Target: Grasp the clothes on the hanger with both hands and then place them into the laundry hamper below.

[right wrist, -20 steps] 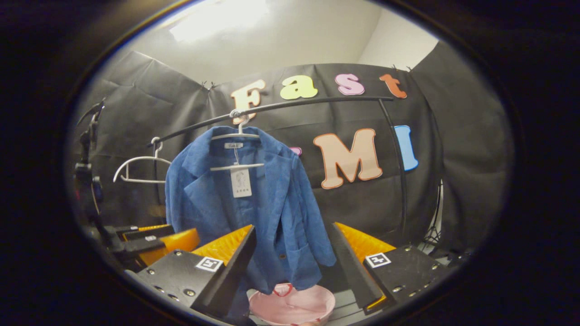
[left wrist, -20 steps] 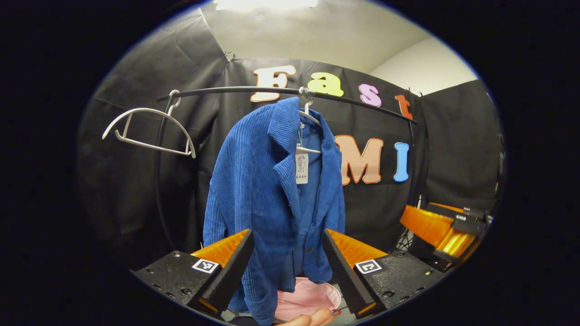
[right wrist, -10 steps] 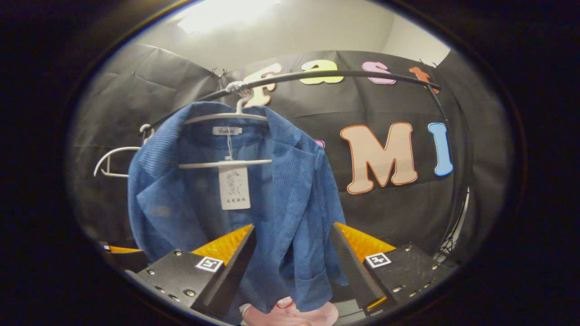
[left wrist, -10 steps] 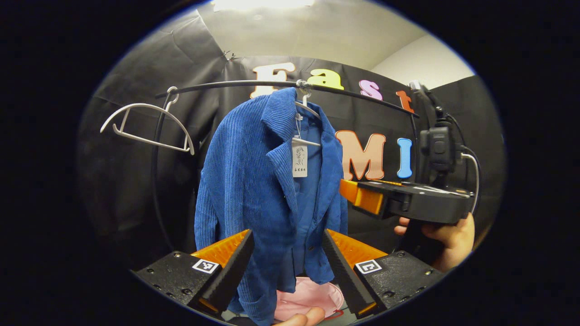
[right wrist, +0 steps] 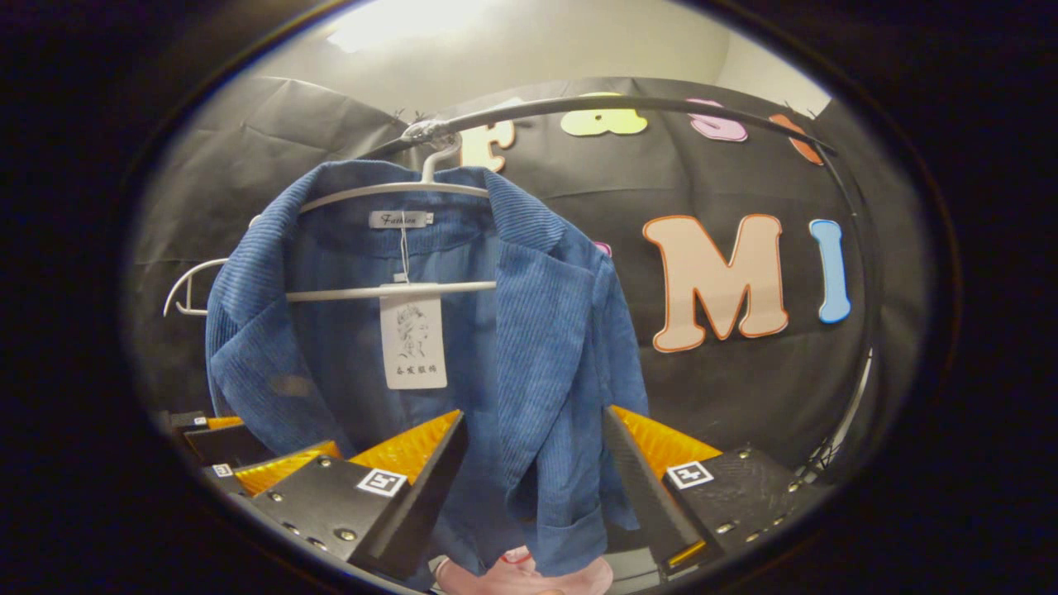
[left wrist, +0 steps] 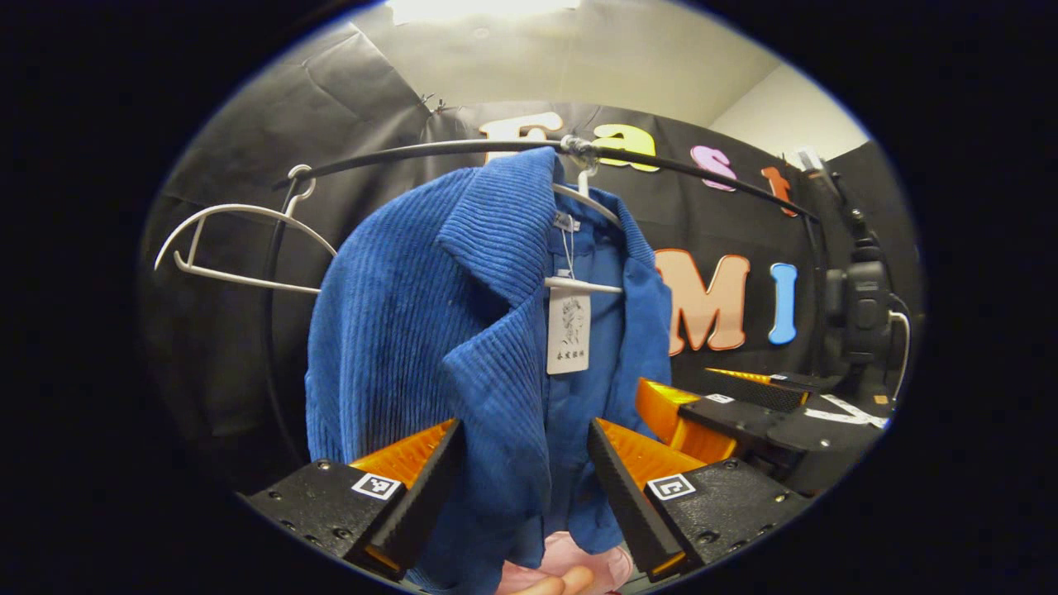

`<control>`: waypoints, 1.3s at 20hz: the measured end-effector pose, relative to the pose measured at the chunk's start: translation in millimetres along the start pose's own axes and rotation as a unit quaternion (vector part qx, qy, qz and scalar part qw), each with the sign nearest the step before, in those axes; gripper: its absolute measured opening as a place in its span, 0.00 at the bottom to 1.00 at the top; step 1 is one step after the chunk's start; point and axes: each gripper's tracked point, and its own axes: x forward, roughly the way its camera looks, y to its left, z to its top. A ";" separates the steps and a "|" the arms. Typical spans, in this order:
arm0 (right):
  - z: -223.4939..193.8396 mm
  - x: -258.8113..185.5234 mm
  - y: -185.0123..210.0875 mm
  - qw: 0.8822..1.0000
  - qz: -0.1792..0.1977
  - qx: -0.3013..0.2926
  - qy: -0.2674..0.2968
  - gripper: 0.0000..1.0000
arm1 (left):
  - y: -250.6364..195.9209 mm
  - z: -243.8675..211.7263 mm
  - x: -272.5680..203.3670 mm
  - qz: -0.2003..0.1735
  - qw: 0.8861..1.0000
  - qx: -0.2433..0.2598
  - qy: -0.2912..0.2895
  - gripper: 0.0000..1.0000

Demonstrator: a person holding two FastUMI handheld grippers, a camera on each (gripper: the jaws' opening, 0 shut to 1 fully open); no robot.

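Note:
A blue corduroy jacket (left wrist: 430, 330) with a paper tag (left wrist: 569, 330) hangs on a white hanger (left wrist: 588, 201) from a black curved rail (left wrist: 372, 153). My left gripper (left wrist: 525, 496) is open, close in front of the jacket's left front panel, and the cloth shows in the gap between its fingers. My right gripper (right wrist: 533, 496) is open too, before the jacket's (right wrist: 529, 347) right front panel. The hanger (right wrist: 397, 190) and the tag (right wrist: 413, 343) sit above it. A pink hamper (right wrist: 529, 576) peeks out under the hem.
An empty white hanger (left wrist: 240, 240) hangs at the rail's left end, beside the rack's upright (left wrist: 269, 330). The right gripper (left wrist: 744, 413) shows at the right of the left gripper view. The left gripper (right wrist: 248, 463) shows low left in the right gripper view. A fingertip (left wrist: 554, 583) shows by the hamper (left wrist: 570, 558).
Both grippers have moved in towards the jacket, which now looms larger in both views. In the left gripper view the right gripper has dropped lower. Both remain open.

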 end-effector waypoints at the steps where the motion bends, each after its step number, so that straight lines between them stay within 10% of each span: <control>1: -0.9 2.8 -3.6 1.000 -0.005 -0.006 0.001 0.98 | 4.4 1.9 10.9 0.009 1.000 0.007 -0.001 0.88; 3: -3.4 11.2 -6.1 1.000 -0.009 -0.012 -0.007 0.96 | 18.1 -1.1 31.9 0.028 1.000 0.008 0.010 0.77; 7: -4.0 29.1 9.8 1.000 0.007 0.020 -0.019 0.98 | 15.0 -6.4 32.0 -0.031 0.999 -0.024 0.030 0.02; 19: 15.3 64.6 3.7 0.999 -0.009 0.030 -0.023 0.99 | 17.3 42.6 -52.3 -0.165 0.985 -0.037 0.032 0.02; 23: 14.3 68.9 1.6 0.999 -0.008 0.041 -0.018 0.72 | 22.7 70.9 -87.9 -0.228 0.971 -0.058 0.032 0.02; 26: 8.3 76.7 -13.3 0.998 -0.038 0.040 -0.009 0.29 | 39.6 75.1 -85.4 -0.218 0.975 -0.042 0.032 0.02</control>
